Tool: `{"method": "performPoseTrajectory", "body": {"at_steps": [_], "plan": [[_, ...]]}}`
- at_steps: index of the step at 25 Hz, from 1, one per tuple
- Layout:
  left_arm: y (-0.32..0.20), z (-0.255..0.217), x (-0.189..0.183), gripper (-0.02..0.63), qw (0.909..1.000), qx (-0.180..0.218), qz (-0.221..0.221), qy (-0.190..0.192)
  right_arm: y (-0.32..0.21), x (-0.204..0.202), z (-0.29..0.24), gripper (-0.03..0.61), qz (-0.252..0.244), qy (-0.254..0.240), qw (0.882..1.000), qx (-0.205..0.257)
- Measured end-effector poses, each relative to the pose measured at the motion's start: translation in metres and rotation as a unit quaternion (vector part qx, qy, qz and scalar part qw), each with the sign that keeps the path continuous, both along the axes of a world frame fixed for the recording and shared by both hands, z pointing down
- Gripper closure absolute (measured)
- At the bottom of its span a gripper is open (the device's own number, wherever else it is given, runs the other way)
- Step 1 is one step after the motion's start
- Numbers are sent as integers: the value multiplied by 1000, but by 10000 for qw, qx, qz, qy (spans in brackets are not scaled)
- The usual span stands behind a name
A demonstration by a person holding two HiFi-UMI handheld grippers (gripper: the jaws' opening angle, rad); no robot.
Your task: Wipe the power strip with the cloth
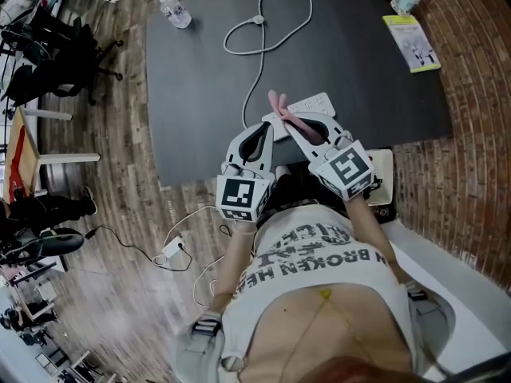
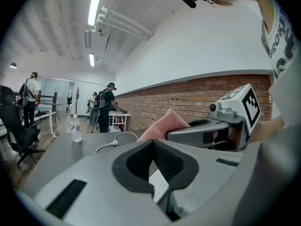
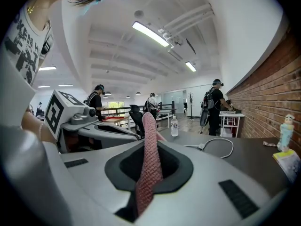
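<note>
The right tool (image 3: 149, 142) is clamped on the pink cloth (image 1: 276, 102). The cloth stands up between its jaws and sticks out past the tips toward the upper centre of the head view. The left tool (image 1: 262, 130) sits just to its left, jaws pressed together with nothing between them. The white power strip (image 1: 313, 104) lies on the dark bench (image 1: 200, 94) just beyond both tools, near the bench's lower edge. The end of the cloth is at the strip's left end; whether they touch I cannot tell. A white cable (image 1: 257, 62) loops toward the top of the frame. A water bottle (image 1: 174, 11) stands at the bench's upper left.
</note>
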State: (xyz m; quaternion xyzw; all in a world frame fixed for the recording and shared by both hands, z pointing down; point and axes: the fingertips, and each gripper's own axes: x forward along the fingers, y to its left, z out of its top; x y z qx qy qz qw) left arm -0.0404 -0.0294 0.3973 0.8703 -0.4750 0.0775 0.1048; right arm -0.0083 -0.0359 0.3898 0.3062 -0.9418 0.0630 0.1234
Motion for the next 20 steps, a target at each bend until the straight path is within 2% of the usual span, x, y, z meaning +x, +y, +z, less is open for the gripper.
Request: {"method": "performPoseTrajectory", "body": {"at_steps": [13, 20], "plan": [[-28, 2, -8, 606, 9998, 2, -215, 55, -27, -19, 10, 561, -379, 128, 9991, -114], [-24, 29, -8, 606, 9996, -173, -228, -1, -27, -18, 29, 561, -424, 230, 9987, -190]]}}
